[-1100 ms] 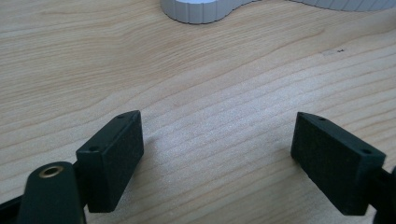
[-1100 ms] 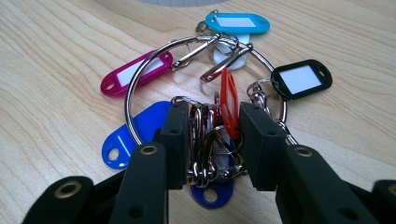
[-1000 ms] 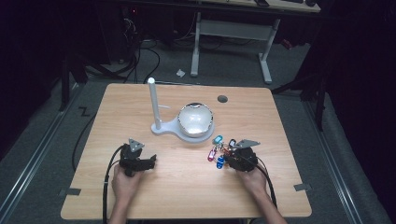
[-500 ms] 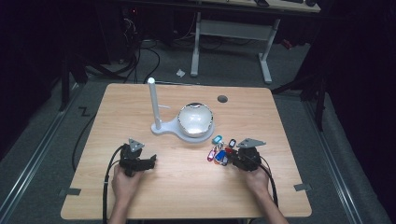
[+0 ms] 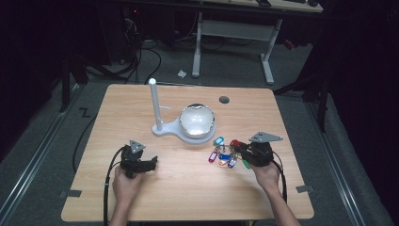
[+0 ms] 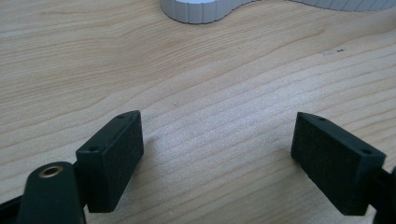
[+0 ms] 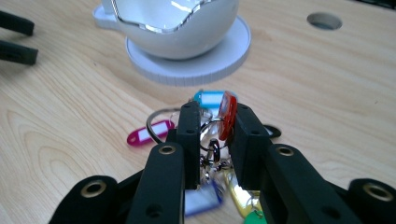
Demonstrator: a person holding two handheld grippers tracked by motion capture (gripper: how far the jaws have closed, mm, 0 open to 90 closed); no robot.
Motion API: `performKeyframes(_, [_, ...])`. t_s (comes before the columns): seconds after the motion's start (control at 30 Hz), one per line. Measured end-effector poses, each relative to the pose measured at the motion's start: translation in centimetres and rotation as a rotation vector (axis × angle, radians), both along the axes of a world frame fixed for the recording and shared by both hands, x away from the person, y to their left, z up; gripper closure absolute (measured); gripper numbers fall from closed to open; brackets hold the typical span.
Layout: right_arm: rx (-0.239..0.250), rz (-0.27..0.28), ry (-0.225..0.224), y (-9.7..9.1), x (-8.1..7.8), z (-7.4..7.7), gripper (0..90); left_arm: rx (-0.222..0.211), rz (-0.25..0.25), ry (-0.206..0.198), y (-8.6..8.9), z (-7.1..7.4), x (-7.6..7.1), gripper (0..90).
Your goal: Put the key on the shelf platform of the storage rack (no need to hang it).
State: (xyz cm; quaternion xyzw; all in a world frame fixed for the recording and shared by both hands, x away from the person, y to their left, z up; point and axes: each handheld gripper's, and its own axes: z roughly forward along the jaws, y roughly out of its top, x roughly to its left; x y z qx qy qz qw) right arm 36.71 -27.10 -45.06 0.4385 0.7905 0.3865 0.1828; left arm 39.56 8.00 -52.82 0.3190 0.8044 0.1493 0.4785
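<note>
A bunch of coloured key tags (image 5: pixel 224 153) on metal rings lies right of the table's middle, in front of the white bowl (image 5: pixel 197 120). My right gripper (image 5: pixel 239 149) is shut on the bunch. In the right gripper view its jaws (image 7: pixel 215 126) pinch the rings with a red tag (image 7: pixel 227 114) between them, and part of the bunch hangs off the wood. A magenta tag (image 7: pixel 149 134) and a light blue tag (image 7: pixel 212 98) trail on the table. My left gripper (image 5: pixel 153 162) rests at the front left, open (image 6: pixel 219 144), with bare wood between its pads.
A white stand with an upright post (image 5: pixel 154 106) carries the bowl on a round base (image 7: pixel 187 65) behind the tags. A cable hole (image 5: pixel 224 100) sits at the table's far side. Black cables trail off the front edge from both grippers.
My right gripper has closed on the key tag bunch and risen a little, tugging the tags with it. The left gripper has stayed where it was.
</note>
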Motion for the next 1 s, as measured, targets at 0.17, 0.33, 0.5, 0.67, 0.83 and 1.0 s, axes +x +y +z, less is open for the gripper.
performKeyframes(0.17, [0.008,0.006,-0.029,-0.2,0.1,1.8,75.9,0.0,-0.001,0.0,0.0,0.0,0.0,17.4])
performKeyframes(0.33, [0.01,0.011,-0.053,-0.5,0.4,3.3,75.9,0.0,-0.001,-0.001,0.0,0.0,0.0,17.4])
performKeyframes(0.5, [0.002,0.024,-0.083,-0.6,0.4,5.0,75.8,0.0,-0.001,-0.001,0.0,0.0,0.0,17.4])
performKeyframes(0.67, [0.01,0.032,-0.108,-0.7,0.3,6.6,75.9,0.0,0.0,0.0,0.0,0.0,0.0,17.4])
performKeyframes(0.83, [0.013,0.049,-0.129,-0.5,0.4,8.0,75.9,0.001,-0.002,-0.001,0.0,0.0,0.0,17.4])
performKeyframes(1.0, [0.024,0.061,-0.148,-0.3,0.6,9.2,75.9,0.0,-0.001,0.0,0.0,0.0,0.0,17.4])
